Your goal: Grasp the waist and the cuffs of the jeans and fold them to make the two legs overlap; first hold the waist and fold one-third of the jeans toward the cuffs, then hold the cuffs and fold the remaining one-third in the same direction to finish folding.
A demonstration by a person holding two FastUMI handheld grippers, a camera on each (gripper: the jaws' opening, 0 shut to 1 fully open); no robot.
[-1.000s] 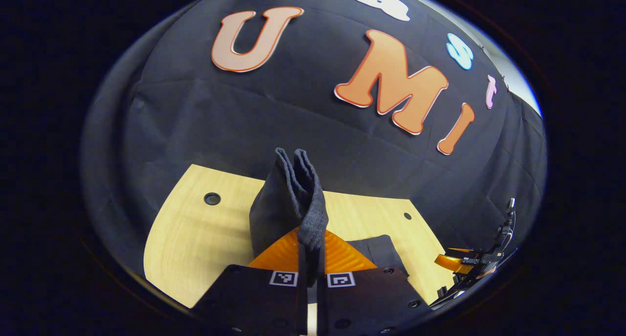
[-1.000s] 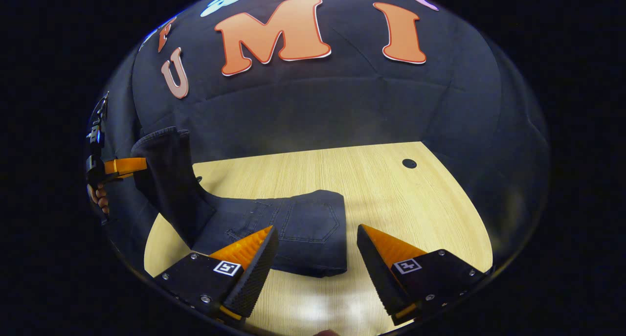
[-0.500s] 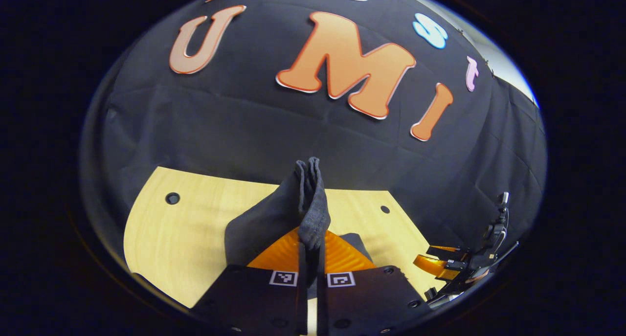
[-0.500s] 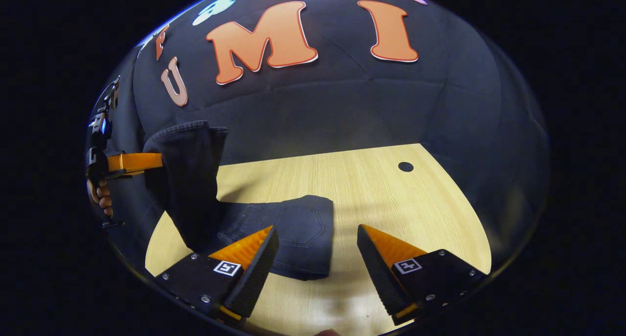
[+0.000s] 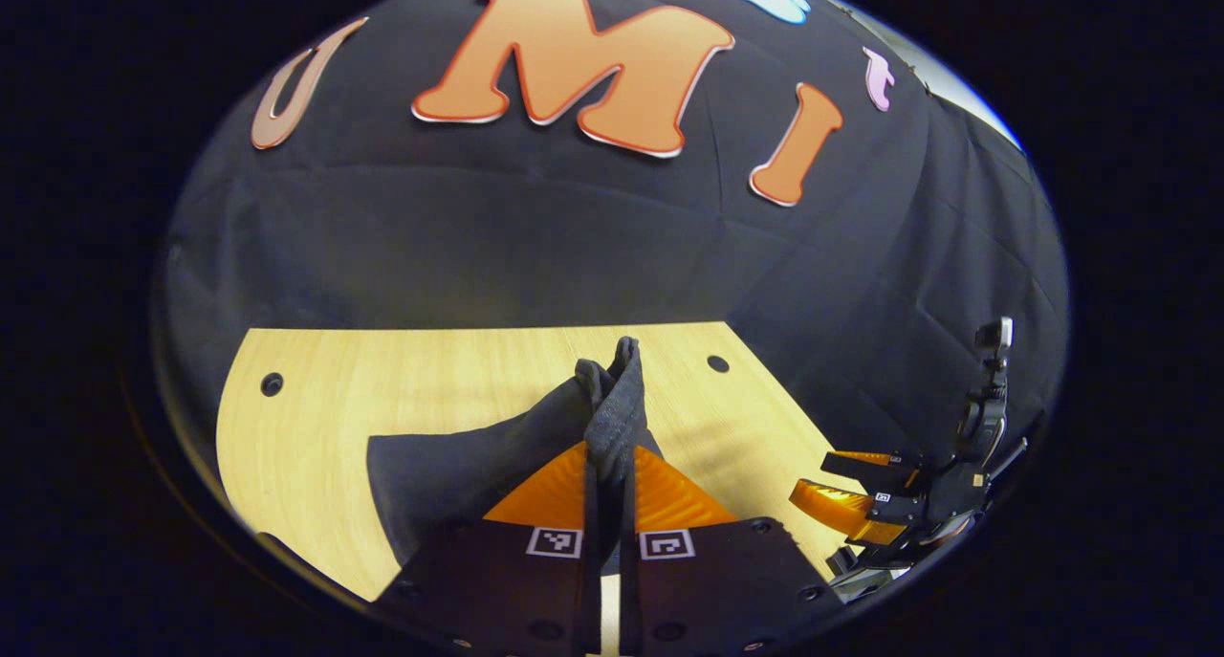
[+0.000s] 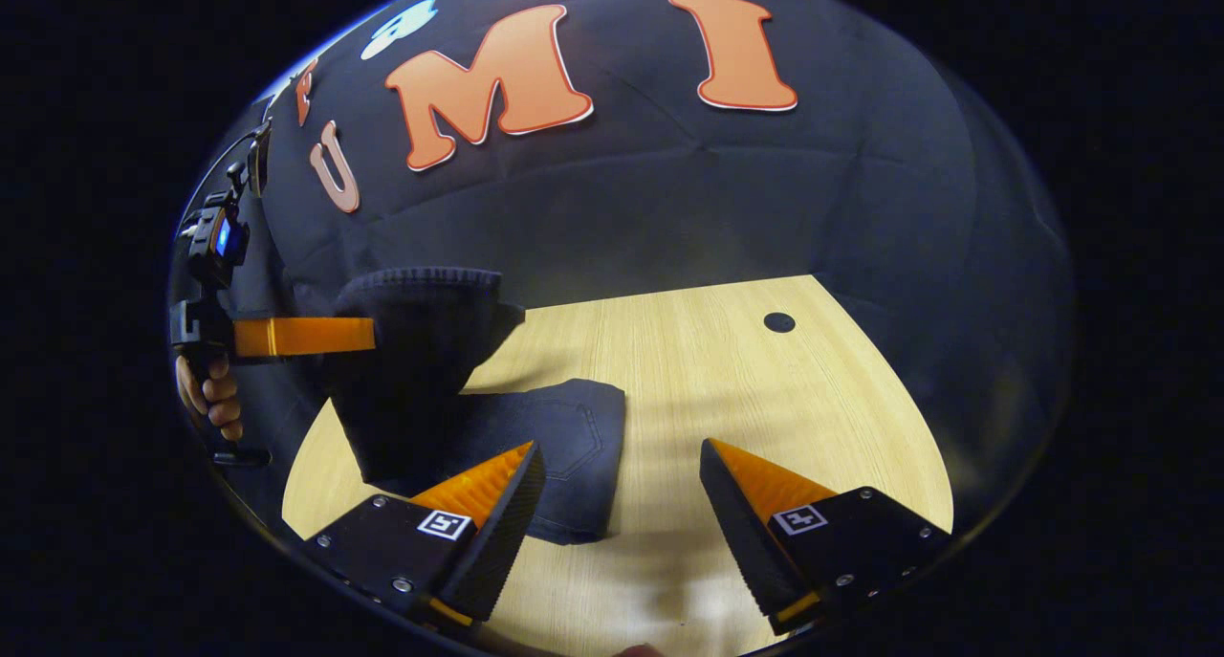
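Observation:
The dark blue jeans (image 6: 564, 442) lie partly folded on the wooden table (image 6: 765, 399), back pocket up. My left gripper (image 5: 609, 451) is shut on the cuff end (image 5: 612, 394), which sticks up between its fingers. In the right gripper view the left gripper (image 6: 354, 336) holds the cuffs (image 6: 421, 341) raised above the left part of the folded jeans, the legs hanging down to the table. My right gripper (image 6: 617, 490) is open, low over the table near the jeans' front right edge, holding nothing. It also appears open as the right gripper (image 5: 813, 478) at the far right.
A hand (image 6: 215, 399) holds the left gripper's handle at the table's left edge. The tabletop has small round holes (image 6: 778, 322) (image 5: 272, 384) (image 5: 717, 363). Black cloth walls stand behind the table. Bare wood lies right of the jeans.
My left gripper has carried the cuffs rightward over the folded jeans, and the hanging legs have bunched up. The right gripper has stayed open and hardly moved.

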